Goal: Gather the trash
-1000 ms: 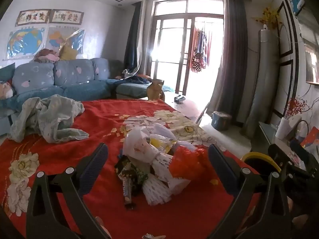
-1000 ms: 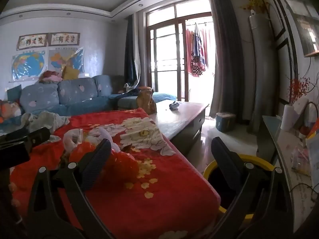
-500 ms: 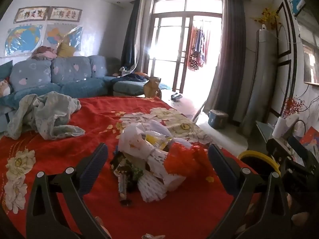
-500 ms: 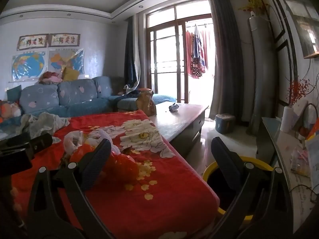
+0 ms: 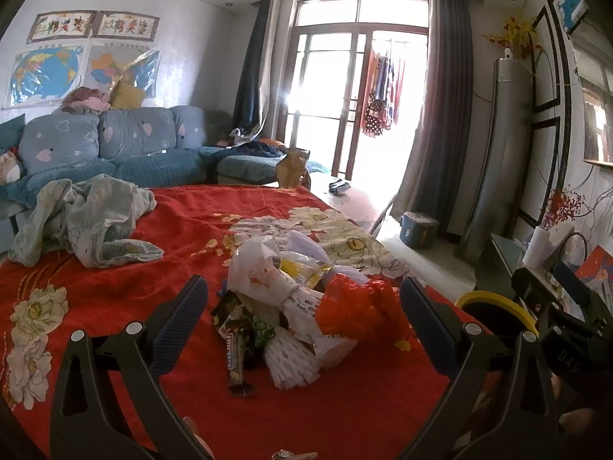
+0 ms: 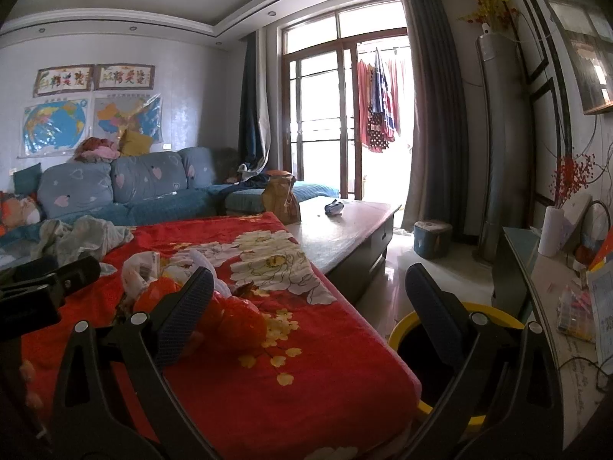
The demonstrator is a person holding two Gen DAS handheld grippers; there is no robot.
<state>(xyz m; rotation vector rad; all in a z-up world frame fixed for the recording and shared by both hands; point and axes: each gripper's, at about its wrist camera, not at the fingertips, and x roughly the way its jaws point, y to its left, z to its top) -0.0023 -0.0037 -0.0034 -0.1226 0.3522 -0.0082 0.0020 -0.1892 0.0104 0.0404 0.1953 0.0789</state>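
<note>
Left gripper (image 5: 302, 303) jaws spread wide, trash pile (image 5: 302, 306) between them, untouched

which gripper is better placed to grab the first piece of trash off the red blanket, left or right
Probably the left. The left gripper is open and the trash pile sits centred between its fingers. The right gripper is also open, but it faces the blanket's edge and the yellow-rimmed bin, with the pile off to its left.

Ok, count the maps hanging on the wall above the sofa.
2. A world map hangs at left, and a second map sits right beside it, both under the framed pictures. None seem hidden.
</note>
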